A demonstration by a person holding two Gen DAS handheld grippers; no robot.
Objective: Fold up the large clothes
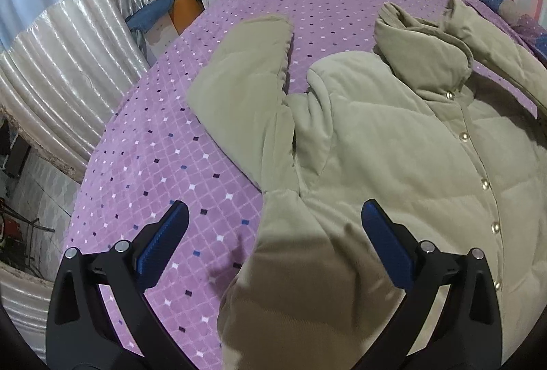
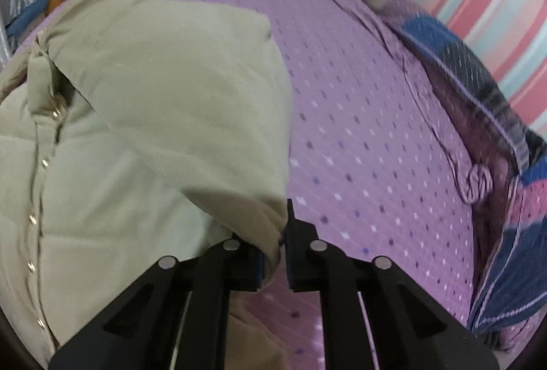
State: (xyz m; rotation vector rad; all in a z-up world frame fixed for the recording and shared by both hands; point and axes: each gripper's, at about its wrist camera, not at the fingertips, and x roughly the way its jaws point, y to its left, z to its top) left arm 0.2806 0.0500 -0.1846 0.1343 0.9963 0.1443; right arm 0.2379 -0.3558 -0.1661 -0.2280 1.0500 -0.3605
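Now right hand-held gripper (image 2: 275, 243) pinches jacket (image 2: 164, 103) sleeve edge.

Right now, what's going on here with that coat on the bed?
A person with a handheld gripper in each hand is folding a beige padded coat spread button-side up on a purple quilted bedspread. The right gripper has its fingers shut on the coat's sleeve, lifted over the coat's front. The left gripper hangs open above the coat's lower left edge, holding nothing. The other sleeve lies out flat on the bedspread.
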